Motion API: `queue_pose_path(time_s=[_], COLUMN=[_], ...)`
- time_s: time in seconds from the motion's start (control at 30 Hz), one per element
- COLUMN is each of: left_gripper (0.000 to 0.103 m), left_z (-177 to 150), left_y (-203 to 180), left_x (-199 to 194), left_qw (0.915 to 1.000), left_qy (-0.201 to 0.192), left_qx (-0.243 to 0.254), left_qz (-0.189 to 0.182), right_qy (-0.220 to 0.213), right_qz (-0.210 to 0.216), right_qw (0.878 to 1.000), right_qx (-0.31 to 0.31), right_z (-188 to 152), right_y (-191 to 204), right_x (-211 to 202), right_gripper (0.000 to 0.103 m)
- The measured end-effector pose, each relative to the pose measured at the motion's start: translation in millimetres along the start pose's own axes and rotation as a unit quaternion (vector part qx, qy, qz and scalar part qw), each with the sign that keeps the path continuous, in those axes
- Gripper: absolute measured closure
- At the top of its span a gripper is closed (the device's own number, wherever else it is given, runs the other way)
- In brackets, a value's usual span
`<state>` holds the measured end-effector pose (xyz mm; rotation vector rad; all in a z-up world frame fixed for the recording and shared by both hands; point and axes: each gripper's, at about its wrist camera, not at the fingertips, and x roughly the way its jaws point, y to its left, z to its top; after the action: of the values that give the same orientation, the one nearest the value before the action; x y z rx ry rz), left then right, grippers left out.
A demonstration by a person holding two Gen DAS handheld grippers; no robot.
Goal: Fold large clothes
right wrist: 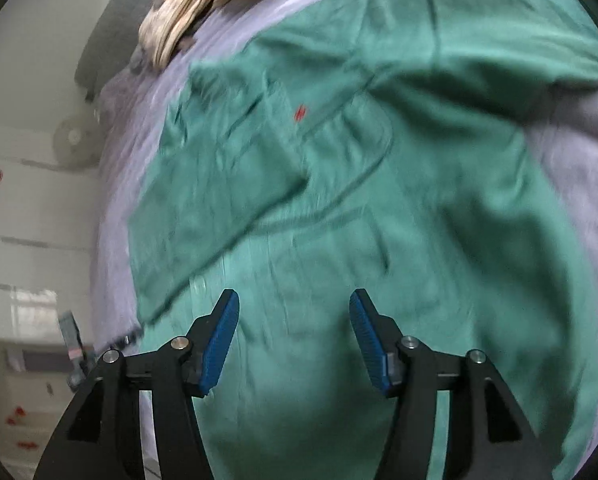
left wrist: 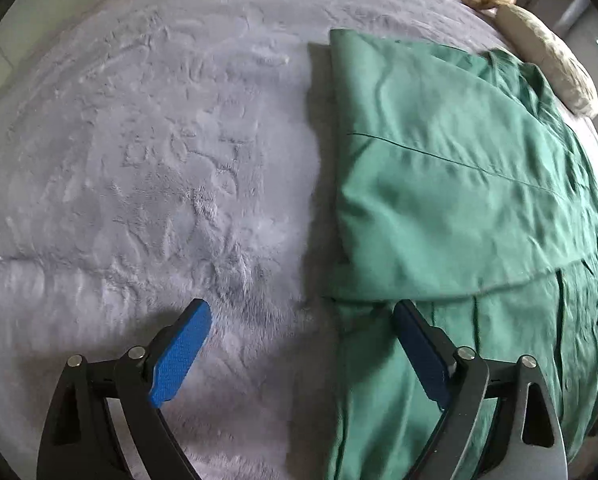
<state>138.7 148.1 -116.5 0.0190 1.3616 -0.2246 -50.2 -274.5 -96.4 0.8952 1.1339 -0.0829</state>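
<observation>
Left gripper [left wrist: 301, 354]: sitting at the bottom of the frame, jaws standing wide, gripping nothing; its right finger is hanging over the shirt's edge.
Right gripper [right wrist: 295, 340]: jaws spreading wide at the bottom centre, hovering over green cloth, holding nothing.
Green shirt [left wrist: 451, 184]: lying on the blanket, filling the right half of the left view, one part folded over the body.
Grey blanket [left wrist: 139, 160]: spreading across the left.
Beige cloth [right wrist: 179, 28]: bunching at the upper left.

Fluffy lilac blanket [left wrist: 147, 168], crumpled beige cloth [right wrist: 179, 20] at its far edge, white drawers [right wrist: 27, 208] beside
</observation>
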Motion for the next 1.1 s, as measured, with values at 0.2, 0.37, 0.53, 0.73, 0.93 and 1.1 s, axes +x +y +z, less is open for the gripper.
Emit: queue_pose_path(time_s=[0.2, 0.37, 0.53, 0.73, 0.93, 1.1], left_gripper=[0.058, 0.058, 0.058, 0.02, 0.02, 0.02], left_z=[8, 1, -18, -19, -23, -30], left_y=[-1, 8, 24, -9, -103, -163], left_x=[8, 1, -18, -51, -54, -48], left_qw=[0.9994, 0.9988, 0.9982, 0.9966, 0.9949, 0.9908], left_qy=[-0.023, -0.034, -0.034, -0.069, -0.055, -0.047], left_qx=[0.024, 0.034, 0.016, 0.011, 0.084, 0.127], left_qz=[-0.008, 0.008, 0.047, 0.043, 0.013, -0.009], right_qy=[0.016, 0.015, 0.014, 0.0, -0.02, -0.042], right_qz=[-0.015, -0.02, -0.017, 0.002, 0.025, 0.039], right_qw=[1.0, 1.0, 1.0, 1.0, 0.999, 0.997], right_qx=[-0.016, -0.009, 0.003, 0.014, 0.037, 0.058], right_z=[-15, -17, -20, -23, -23, -21], right_y=[11, 7, 2, -2, -14, -31], right_x=[13, 14, 6, -7, -27, -48], right_gripper=[0.041, 0.042, 0.041, 0.027, 0.019, 0.019])
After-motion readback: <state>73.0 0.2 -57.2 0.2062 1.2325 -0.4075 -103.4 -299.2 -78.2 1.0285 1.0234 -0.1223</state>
